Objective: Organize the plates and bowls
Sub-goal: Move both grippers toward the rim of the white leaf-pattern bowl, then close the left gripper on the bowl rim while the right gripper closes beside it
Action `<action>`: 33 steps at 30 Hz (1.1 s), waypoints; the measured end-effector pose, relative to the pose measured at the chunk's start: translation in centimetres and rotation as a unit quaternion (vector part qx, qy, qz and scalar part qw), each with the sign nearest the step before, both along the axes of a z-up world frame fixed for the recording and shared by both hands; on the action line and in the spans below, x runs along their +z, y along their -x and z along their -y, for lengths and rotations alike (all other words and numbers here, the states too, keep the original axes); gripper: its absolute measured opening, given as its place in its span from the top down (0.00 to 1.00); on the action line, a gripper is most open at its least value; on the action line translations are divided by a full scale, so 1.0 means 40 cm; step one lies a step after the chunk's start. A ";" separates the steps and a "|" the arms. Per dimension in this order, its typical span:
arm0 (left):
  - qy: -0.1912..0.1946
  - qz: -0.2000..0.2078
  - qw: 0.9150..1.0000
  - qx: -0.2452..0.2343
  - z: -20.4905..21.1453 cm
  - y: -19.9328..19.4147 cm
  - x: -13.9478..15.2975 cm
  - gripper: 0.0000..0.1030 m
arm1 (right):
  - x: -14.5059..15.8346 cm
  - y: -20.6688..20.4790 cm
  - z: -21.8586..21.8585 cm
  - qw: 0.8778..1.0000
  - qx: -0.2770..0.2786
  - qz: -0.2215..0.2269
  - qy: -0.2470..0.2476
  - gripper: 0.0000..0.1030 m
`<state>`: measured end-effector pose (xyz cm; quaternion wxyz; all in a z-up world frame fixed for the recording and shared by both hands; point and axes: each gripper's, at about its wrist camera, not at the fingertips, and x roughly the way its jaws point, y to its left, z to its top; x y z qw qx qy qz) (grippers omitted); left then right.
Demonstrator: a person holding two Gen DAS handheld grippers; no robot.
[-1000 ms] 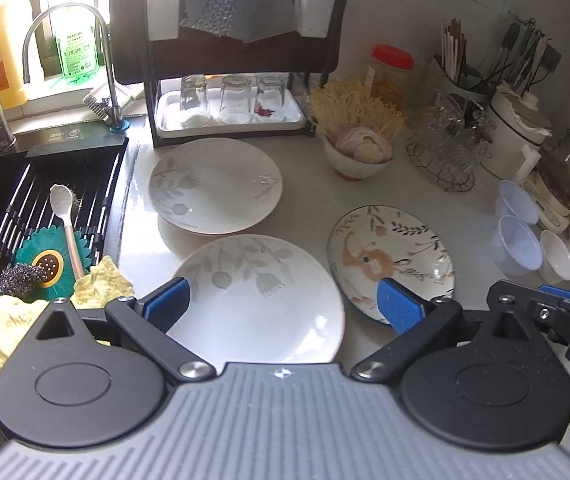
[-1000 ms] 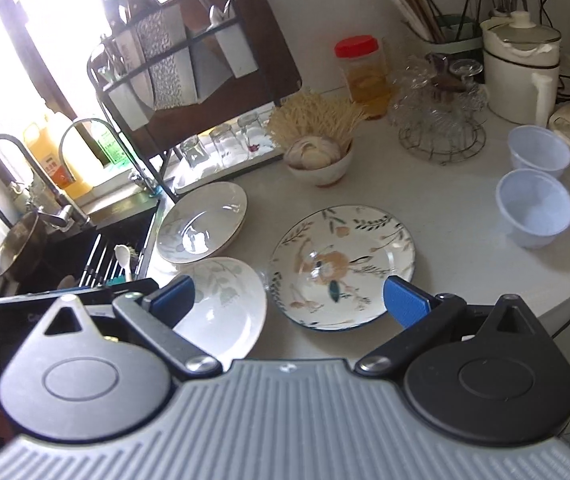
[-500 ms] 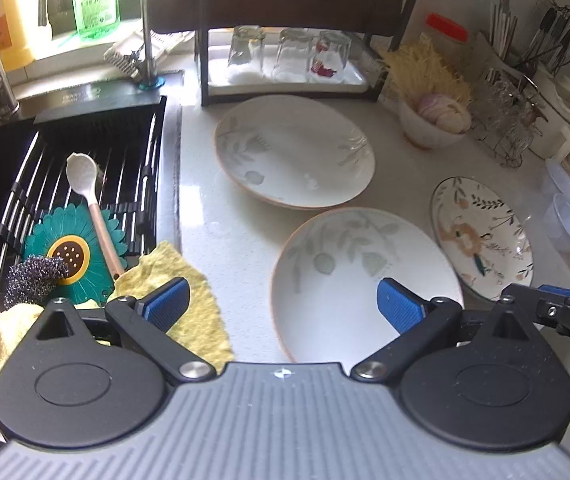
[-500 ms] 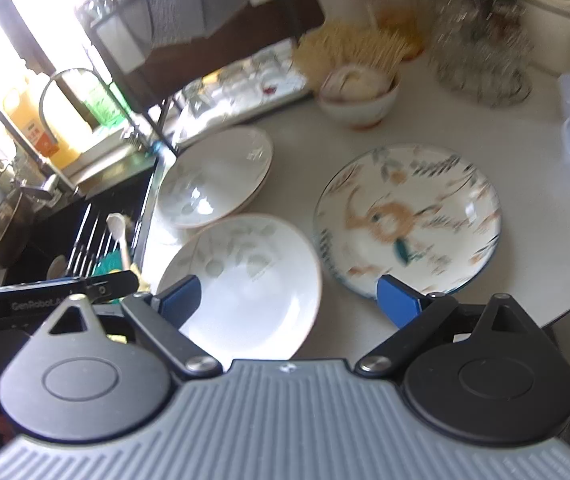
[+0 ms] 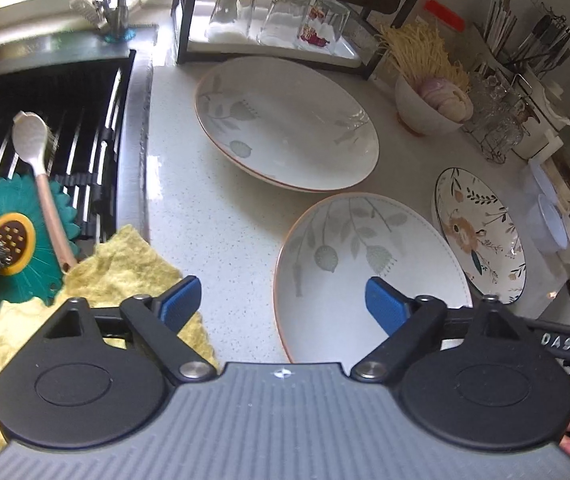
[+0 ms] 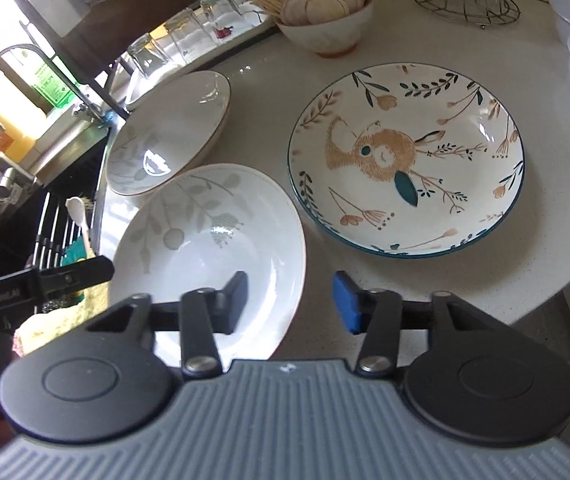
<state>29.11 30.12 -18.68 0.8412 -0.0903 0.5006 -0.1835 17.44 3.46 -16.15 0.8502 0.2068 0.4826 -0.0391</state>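
Glossily round, the near leaf-print plate [image 6: 205, 240] straddles the right gripper's [image 6: 289, 300] closing jaws.

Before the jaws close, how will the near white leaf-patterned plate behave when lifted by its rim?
The white leaf-patterned plate looks like glazed ceramic, so probably rigid and breakable. Its glossy surface may be slippery. Gripped at one edge, the wide, shallow dish will likely tilt.
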 end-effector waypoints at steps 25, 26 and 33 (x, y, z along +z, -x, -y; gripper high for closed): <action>-0.002 -0.037 0.998 -0.041 0.039 -0.062 -0.059 0.83 | -0.042 -0.025 -0.005 1.000 -0.021 0.002 -0.019 0.83; 0.000 -0.037 0.998 -0.043 0.036 -0.061 -0.056 0.83 | -0.037 -0.022 -0.005 1.000 -0.018 0.004 -0.017 0.83; 0.016 -0.033 0.998 -0.045 0.020 -0.047 -0.002 0.85 | 0.010 0.002 -0.002 1.000 -0.007 0.016 -0.021 0.83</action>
